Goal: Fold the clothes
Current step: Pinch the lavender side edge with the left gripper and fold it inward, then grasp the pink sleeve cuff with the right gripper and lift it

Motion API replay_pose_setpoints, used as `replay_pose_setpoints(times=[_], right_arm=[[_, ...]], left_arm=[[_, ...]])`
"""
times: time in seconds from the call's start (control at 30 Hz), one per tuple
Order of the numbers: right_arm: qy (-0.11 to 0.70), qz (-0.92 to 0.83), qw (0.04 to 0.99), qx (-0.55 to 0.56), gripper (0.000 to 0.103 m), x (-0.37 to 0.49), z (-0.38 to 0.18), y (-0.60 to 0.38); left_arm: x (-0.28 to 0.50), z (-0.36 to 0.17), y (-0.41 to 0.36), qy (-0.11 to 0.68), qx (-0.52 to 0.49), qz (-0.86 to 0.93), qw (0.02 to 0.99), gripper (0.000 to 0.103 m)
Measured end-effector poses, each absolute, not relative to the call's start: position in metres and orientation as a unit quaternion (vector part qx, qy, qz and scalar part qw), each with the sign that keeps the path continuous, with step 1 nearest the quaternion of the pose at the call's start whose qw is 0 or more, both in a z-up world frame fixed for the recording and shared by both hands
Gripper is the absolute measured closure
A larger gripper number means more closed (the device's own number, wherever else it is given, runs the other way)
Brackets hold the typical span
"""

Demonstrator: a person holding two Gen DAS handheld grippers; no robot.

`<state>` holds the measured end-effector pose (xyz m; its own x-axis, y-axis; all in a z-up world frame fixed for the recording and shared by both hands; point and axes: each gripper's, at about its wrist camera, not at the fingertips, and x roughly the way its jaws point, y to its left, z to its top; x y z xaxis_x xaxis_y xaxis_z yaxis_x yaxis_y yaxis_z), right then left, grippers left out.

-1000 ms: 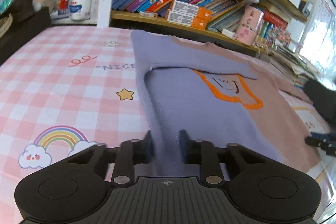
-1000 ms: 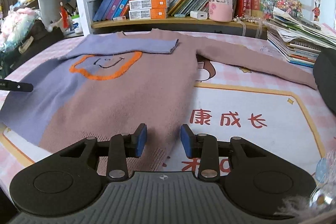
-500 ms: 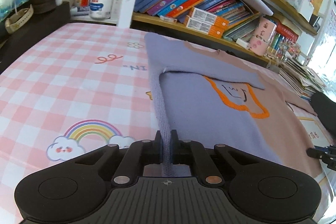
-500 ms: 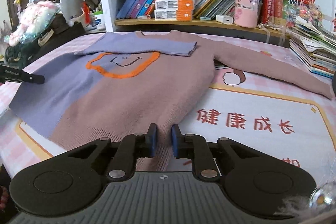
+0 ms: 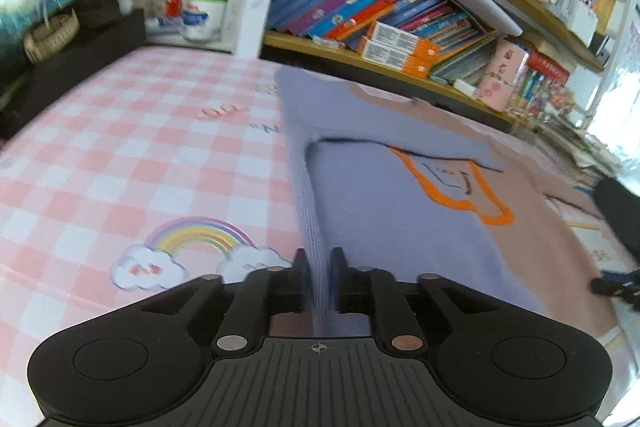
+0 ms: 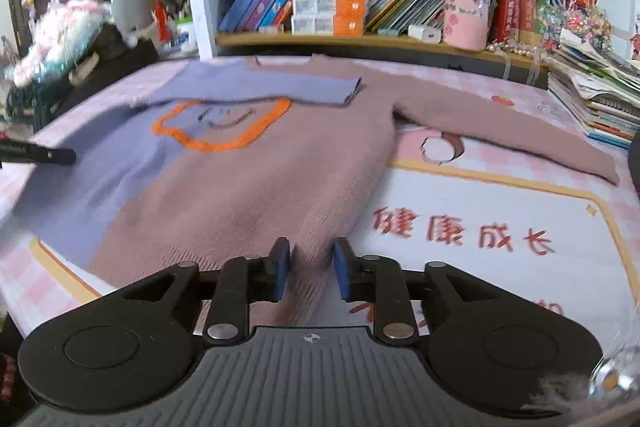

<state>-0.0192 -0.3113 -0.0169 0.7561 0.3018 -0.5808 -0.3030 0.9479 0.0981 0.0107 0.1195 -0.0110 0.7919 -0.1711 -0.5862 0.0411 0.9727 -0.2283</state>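
The left tongs are pinching the lavender side edge of the sweater between nearly closed jaws, the knit rising in a thin ridge straight ahead of them; the right tongs are sitting at the mauve hem of the sweater with a fold of fabric between the blue pads, the jaws standing somewhat apart, and whether they are actually gripping the cloth I cannot tell.

The sweater is lying spread on the tabletop ahead of both tongs, lavender on the left tongs' side and mauve on the right tongs' side, with an orange outline on the chest; the lavender sleeve is lying folded across the chest beyond that outline, while the mauve sleeve is stretching out flat to the right of the right tongs.

A rainbow print on the pink checked cloth is showing just left of the left tongs; red characters are showing just right of the right tongs; a bookshelf is standing beyond the far end of the sweater.
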Motion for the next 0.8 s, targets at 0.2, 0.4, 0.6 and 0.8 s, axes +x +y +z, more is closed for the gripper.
replay_pose_setpoints(times=[0.2,0.4,0.6,0.8], right_arm=[[0.283,0.063,0.956,0.048,0.078,0.001,0.003,-0.366],[0.278,-0.052,0.958,0.048,0.051,0.065,0.02,-0.412],[0.331,-0.131,0.931,0.084,0.046,0.13,0.008,-0.465],[0.352,-0.185,0.914,0.086,0.04,0.156,-0.009,-0.485]], left_arm=[[-0.005,0.007,0.095,0.242,-0.042,-0.047,0.968,0.047],[-0.01,0.001,0.055,0.229,0.033,-0.108,0.967,0.031],[-0.005,-0.008,0.049,0.247,0.038,-0.122,0.96,0.02],[0.001,-0.014,0.046,0.265,0.048,-0.127,0.955,0.017]])
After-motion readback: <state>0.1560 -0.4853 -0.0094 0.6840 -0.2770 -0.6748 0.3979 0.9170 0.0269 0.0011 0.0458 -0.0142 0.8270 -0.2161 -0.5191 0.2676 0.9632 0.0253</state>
